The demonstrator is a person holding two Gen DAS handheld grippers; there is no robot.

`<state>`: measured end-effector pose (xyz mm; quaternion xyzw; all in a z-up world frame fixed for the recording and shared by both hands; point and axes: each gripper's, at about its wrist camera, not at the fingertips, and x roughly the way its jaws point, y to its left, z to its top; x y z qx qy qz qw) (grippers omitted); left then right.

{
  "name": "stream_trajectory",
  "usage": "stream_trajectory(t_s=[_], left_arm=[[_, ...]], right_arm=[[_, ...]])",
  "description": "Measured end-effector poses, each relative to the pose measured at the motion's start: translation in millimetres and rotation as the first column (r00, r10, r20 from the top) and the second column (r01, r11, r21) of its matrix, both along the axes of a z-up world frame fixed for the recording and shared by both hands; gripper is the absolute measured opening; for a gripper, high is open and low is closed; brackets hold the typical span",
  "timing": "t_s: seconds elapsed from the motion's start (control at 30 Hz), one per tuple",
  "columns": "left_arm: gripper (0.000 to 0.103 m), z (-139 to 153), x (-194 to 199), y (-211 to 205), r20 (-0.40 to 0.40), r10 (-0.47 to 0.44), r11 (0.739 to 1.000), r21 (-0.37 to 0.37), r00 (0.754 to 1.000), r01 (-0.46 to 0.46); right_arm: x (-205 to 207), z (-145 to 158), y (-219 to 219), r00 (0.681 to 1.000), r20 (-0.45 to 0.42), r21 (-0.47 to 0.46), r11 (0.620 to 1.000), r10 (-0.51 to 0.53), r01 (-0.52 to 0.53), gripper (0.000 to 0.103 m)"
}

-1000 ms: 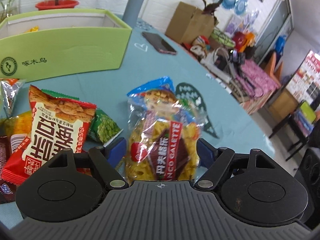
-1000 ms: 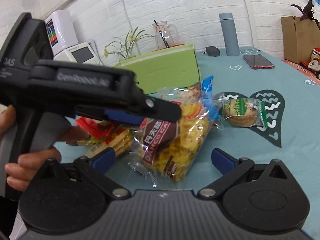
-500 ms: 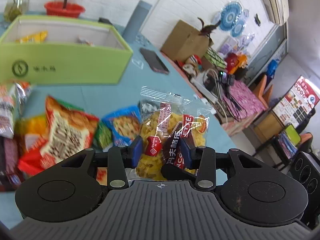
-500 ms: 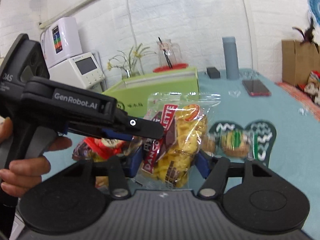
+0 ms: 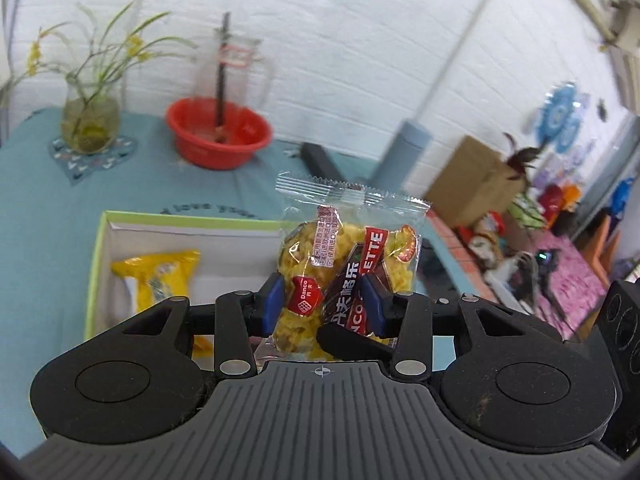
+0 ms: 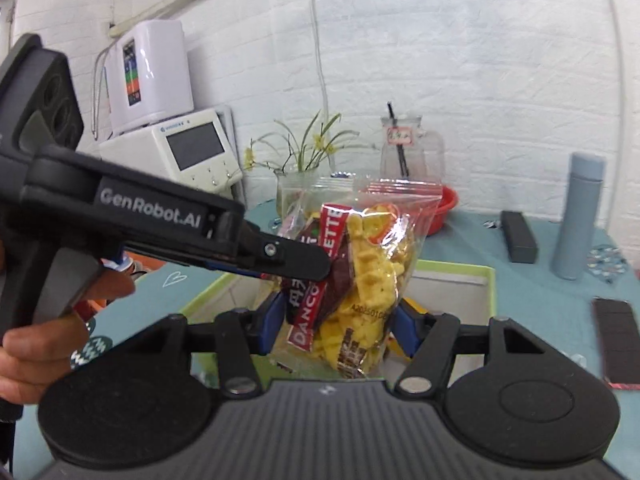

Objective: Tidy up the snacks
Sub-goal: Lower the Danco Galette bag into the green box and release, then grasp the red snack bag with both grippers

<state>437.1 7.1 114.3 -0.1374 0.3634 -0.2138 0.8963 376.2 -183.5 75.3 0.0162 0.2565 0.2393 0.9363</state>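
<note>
Galette bag (image 5: 347, 276) hangs above green box (image 5: 96, 248), holding yellow packet (image 5: 158, 276).

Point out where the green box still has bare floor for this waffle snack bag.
Both claws, left claw and right claw, grip the waffle snack bag above the green box. The box's left part is crowded by a yellow packet. Bare white floor shows between that packet and the held bag, along the far wall; in the right wrist view the box's right part also looks bare.

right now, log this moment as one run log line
step: carry to box | left gripper: shut on snack bag | right gripper: shut on snack bag | green box: below bag, yellow packet inside
</note>
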Motion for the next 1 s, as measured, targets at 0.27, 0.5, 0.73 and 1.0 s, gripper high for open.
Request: stream_trajectory(t_s=[0.27, 0.5, 0.73, 1.0], left_arm=[[0.029, -63, 38, 24, -0.084, 0.077, 0.995, 0.066, 0.993, -0.072], [0.059, -27, -48, 33, 0.111, 0.048, 0.999, 0.017, 0.993, -0.05], [0.061, -51, -140, 24, 0.08, -0.039, 0.999, -0.022, 0.996, 0.041], [0.06, -88, -195, 28, -0.007, -0.016, 0.999, -0.03, 1.0, 0.016]], right_arm=[[69, -56, 16, 0.988, -0.153, -0.015, 1.0, 0.02, -0.022, 0.074], [-20, -14, -42, 0.997, 0.058, 0.041, 0.998, -0.057, 0.055, 0.095], [-140, -47, -60, 0.997, -0.005, 0.118, 0.99, -0.078, 0.078, 0.095], [-225, -89, -23, 0.993, -0.117, 0.163, 0.986, -0.002, 0.021, 0.095]])
